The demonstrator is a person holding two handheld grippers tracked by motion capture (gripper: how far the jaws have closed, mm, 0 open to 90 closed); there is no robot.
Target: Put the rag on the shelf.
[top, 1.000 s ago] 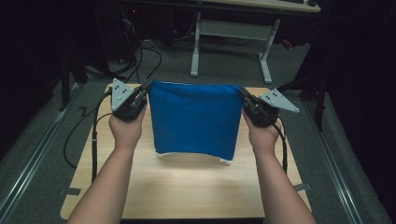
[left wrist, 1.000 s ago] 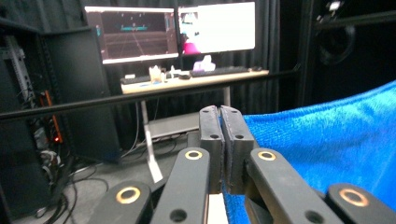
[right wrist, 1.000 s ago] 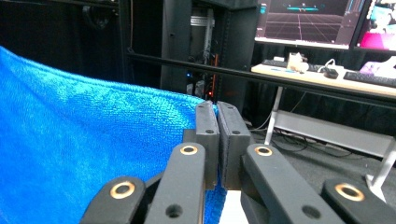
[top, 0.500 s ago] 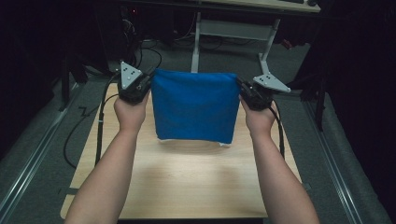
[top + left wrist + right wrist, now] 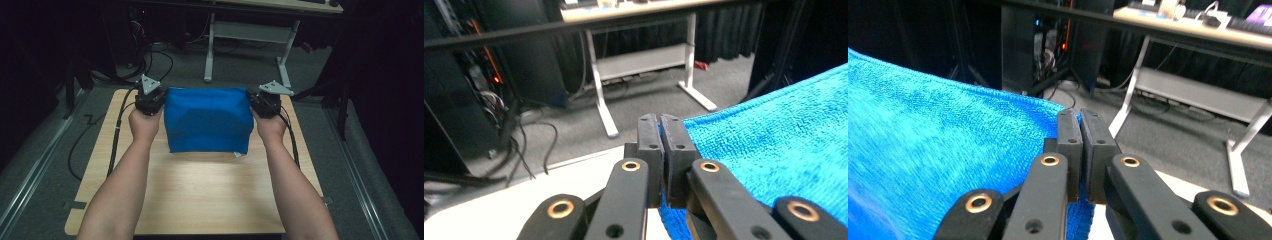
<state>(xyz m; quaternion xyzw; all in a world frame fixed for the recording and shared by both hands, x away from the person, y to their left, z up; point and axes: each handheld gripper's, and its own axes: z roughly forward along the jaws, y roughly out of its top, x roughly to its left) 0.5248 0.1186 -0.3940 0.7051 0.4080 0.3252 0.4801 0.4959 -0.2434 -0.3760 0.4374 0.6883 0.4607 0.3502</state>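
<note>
Blue towel (image 5: 207, 120) stretched between two grippers over the far half of the wooden table (image 5: 200, 195).

Held by its top corners, long axis running left to right, lower edge drooping toward the tabletop with a small white tag at the bottom right. Left gripper (image 5: 150, 99) and right gripper (image 5: 265, 102) each pressed together on a corner, cloth pinched between the jaws, as seen up close in both gripper views (image 5: 659, 131) (image 5: 1079, 125). Far edge partly hidden behind the hands from above; contact with the table hard to judge. Desk legs (image 5: 599, 95) and floor cables clearer in the gripper views.

Black tools (image 5: 659, 145) with brass rivets, grey plates, black cables.
</note>
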